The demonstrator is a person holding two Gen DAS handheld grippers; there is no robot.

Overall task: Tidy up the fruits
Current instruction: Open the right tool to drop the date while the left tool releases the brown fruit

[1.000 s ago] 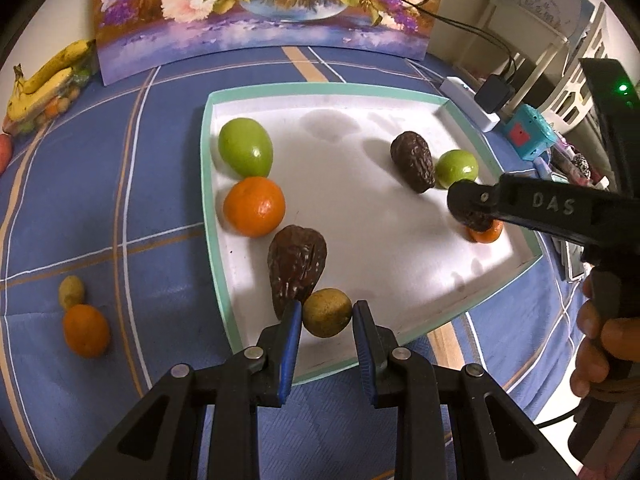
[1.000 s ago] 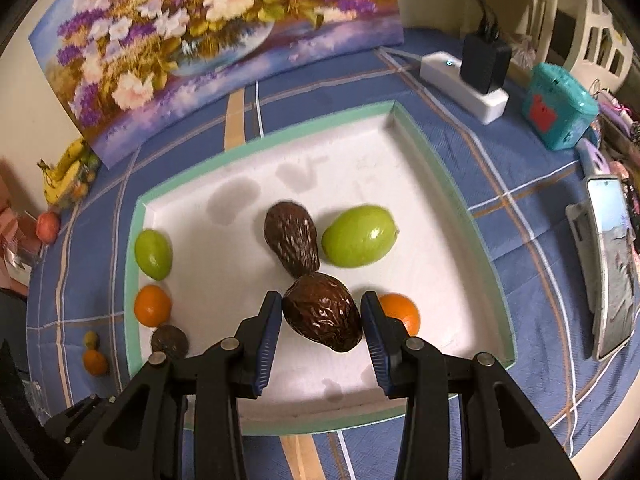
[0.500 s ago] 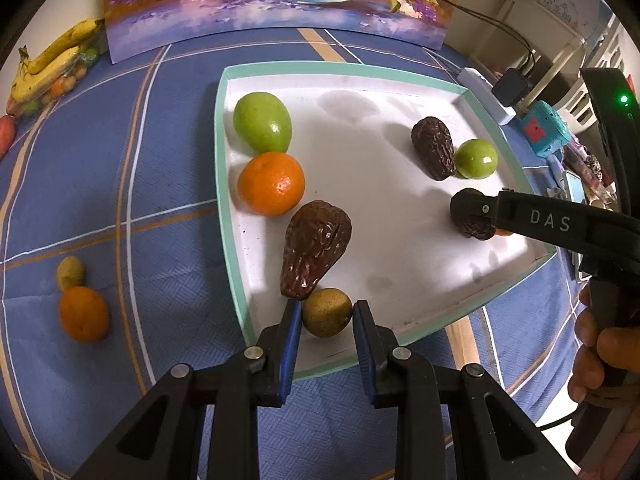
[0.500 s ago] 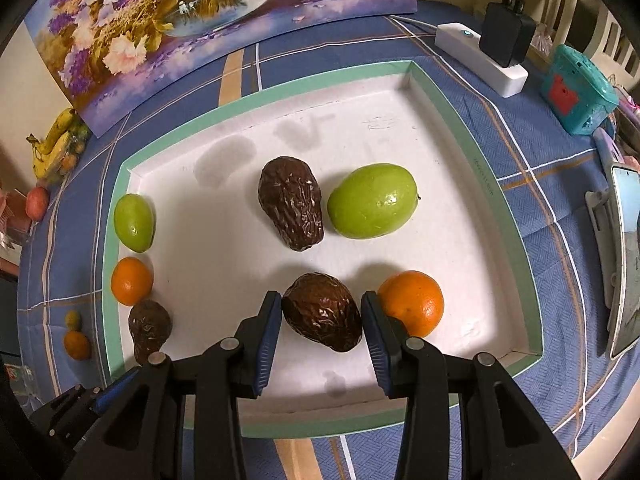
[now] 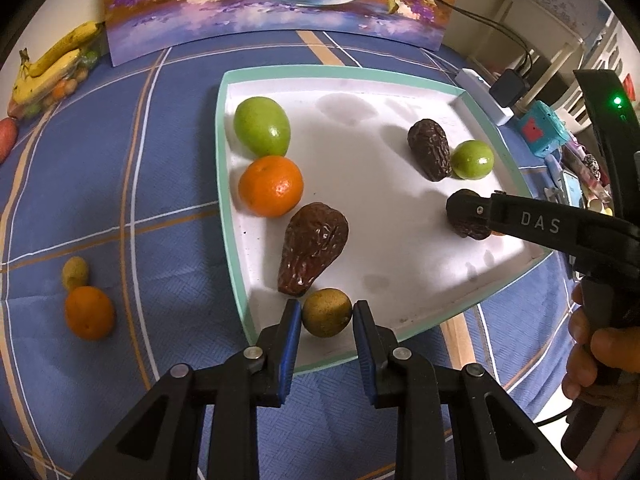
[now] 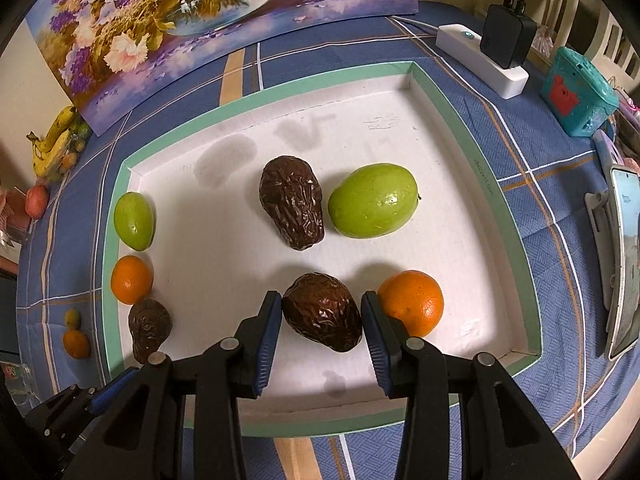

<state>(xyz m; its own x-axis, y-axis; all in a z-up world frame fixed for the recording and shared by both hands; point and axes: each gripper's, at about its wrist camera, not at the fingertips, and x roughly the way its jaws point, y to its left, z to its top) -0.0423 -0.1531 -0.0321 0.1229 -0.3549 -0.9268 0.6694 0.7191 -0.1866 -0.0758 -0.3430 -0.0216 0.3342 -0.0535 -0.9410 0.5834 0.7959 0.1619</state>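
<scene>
Left tongs (image 5: 326, 322) sit over the near rim of the tray (image 5: 232, 240), nearly as narrow as they go, pads on either side of a small olive-green fruit (image 5: 326, 313). Its left flank meets the pad; on the right I cannot tell whether a sliver of gap is left, so it reads to me as a light grip. Just ahead and a touch left of the tips lies a wrinkled brown avocado (image 5: 312, 250), nearly touching the small fruit, with an orange (image 5: 271, 186) and a green mango (image 5: 262, 125) lined up beyond it. Well off to the left, out on the blue bench cloth (image 5: 120, 160), wait a second orange (image 5: 89, 312) and another little green fruit (image 5: 75, 273).

From the right side, the right tongs (image 6: 321, 322) are partly closed around a second dark avocado (image 6: 322, 312), both pads against its flanks, low over the tray floor. An orange (image 6: 412, 302) sits just right of the right pad; another brown avocado (image 6: 291, 208) and a large green mango (image 6: 373, 206) lie ahead.

The small round fruit looks light and firm but apt to roll, so pads across its widest middle seem best. The avocado looks soft and shrivelled; I would hold it gently across the fat belly.
</scene>
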